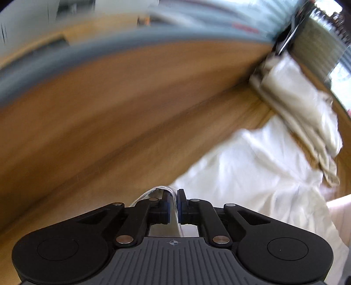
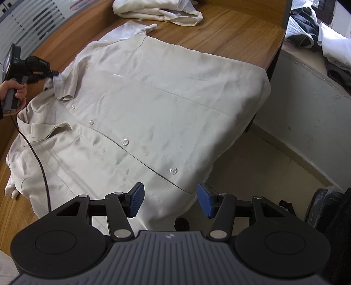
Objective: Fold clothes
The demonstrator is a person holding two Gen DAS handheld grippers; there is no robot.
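Lying front-up across a wooden table [image 2: 230, 28], buttons fastened down its placket, a pale shirt [image 2: 153, 105] has its hem end draped over the table edge nearest the right gripper [image 2: 170, 202]. That gripper hangs above the hem with its blue pads [image 2: 137, 200] standing well apart and nothing between them; the cloth lies below, untouched. At the far left of the right wrist view, a hand [image 2: 13, 92] grips the handle of the left gripper [image 2: 54, 74], whose tip meets the shirt at the collar; a black cable [image 2: 41, 166] trails from the handle across the near sleeve. From the left wrist view (badly smeared by motion blur), the left gripper's fingers [image 1: 167, 206] are pressed together on a thin fold of white cloth, with the rest of the shirt spreading away to the right over the tabletop. Beyond the shirt's far sleeve, a second pale garment [image 2: 158, 11] sits folded and bunched on the table, apart from the shirt. Past the table's end panel, dark and white clothes [image 2: 307, 28] lie heaped on another surface.
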